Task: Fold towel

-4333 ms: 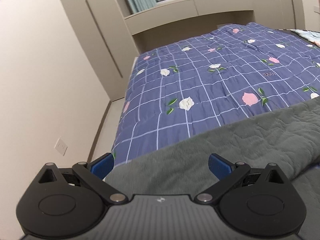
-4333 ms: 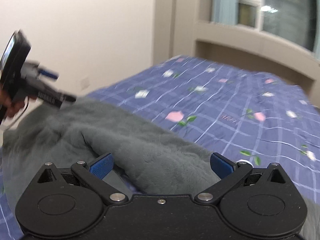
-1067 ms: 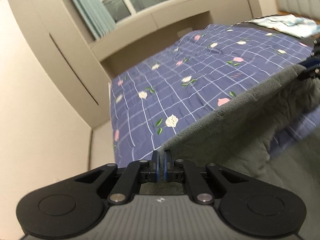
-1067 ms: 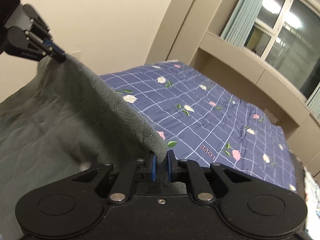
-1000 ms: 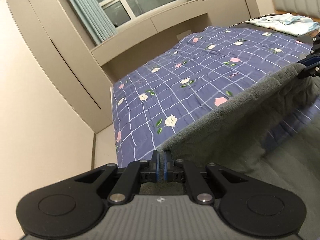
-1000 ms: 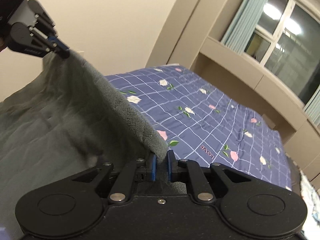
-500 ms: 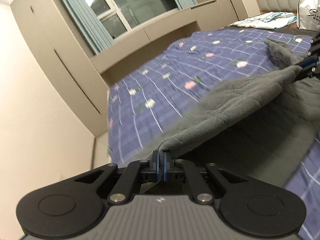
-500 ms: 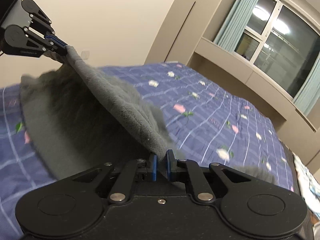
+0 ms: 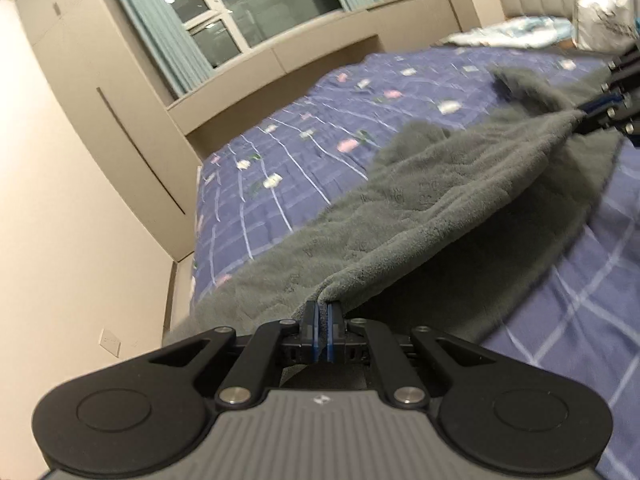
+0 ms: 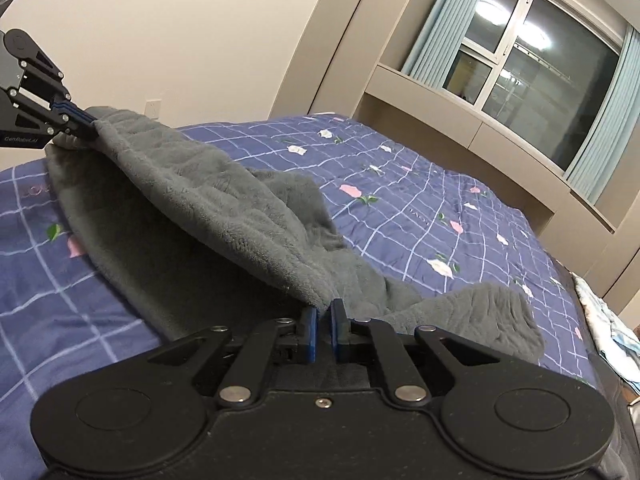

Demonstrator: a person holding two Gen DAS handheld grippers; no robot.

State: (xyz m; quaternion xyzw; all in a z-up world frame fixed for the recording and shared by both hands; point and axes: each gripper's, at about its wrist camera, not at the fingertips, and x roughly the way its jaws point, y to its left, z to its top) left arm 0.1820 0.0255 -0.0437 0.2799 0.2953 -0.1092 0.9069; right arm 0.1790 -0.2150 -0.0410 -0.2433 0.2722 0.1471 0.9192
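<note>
The grey towel (image 9: pixel 420 216) lies on the blue checked bedcover (image 10: pixel 420 208), with its near edge lifted and doubled over itself. The left gripper (image 9: pixel 321 312) pinches one corner tightly, and the right gripper (image 10: pixel 323 320) pinches the other corner.

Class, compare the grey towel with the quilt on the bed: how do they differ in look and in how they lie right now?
The towel is plain grey and fluffy; the quilt is blue with a white grid and flowers. The towel is lifted at one edge, pinched by the left gripper and right gripper; the quilt lies flat, ungripped. The towel covers only part of the quilt. Both are soft fabric.
</note>
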